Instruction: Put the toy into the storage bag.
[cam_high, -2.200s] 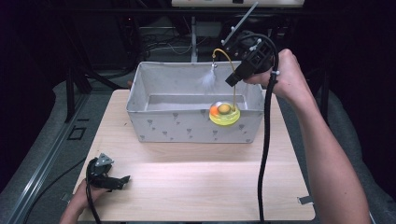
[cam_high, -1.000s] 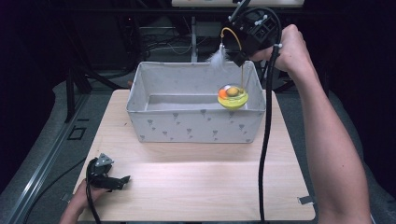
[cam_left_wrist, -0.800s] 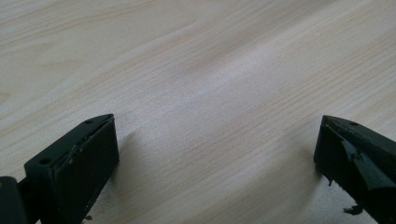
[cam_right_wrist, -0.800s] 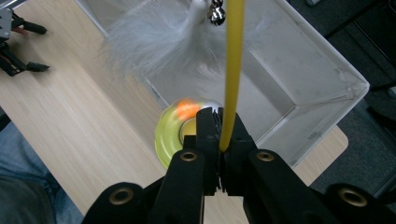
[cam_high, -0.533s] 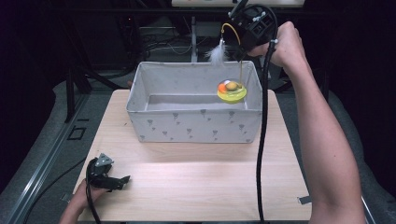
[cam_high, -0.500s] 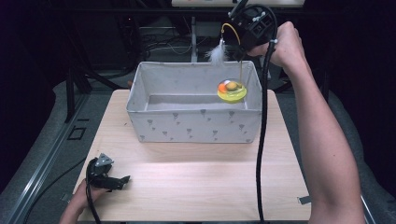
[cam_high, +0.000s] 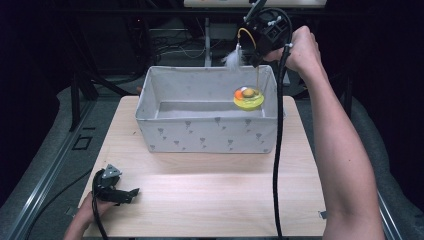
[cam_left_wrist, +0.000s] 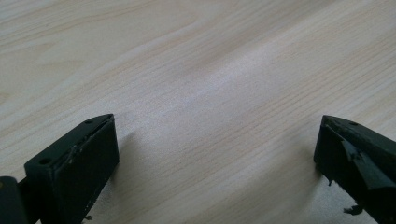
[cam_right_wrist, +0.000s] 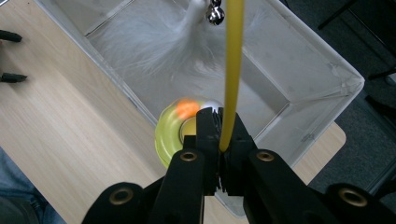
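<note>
The cat toy (cam_high: 248, 97) hangs in the air over the right end of the grey fabric bin (cam_high: 207, 122), a bit above its rim. It has a round yellow base with an orange ball, a thin yellow wand (cam_right_wrist: 231, 70) going up, and a white feather (cam_high: 233, 59) with a little bell (cam_right_wrist: 215, 16) at the top. The right gripper (cam_right_wrist: 219, 128) has its jaws pressed tight on the wand, just above the base.

I think the toy is being lifted out of the bin. To do it well, the hand should hold the pinch firm, so the thin wand does not slip. It should move slowly, because the base can swing and bump the bin wall.

The left gripper (cam_high: 116, 186) rests on the wooden table (cam_high: 210, 200) near the front left corner, far from the bin. Its jaws are spread wide with nothing between them.
</note>
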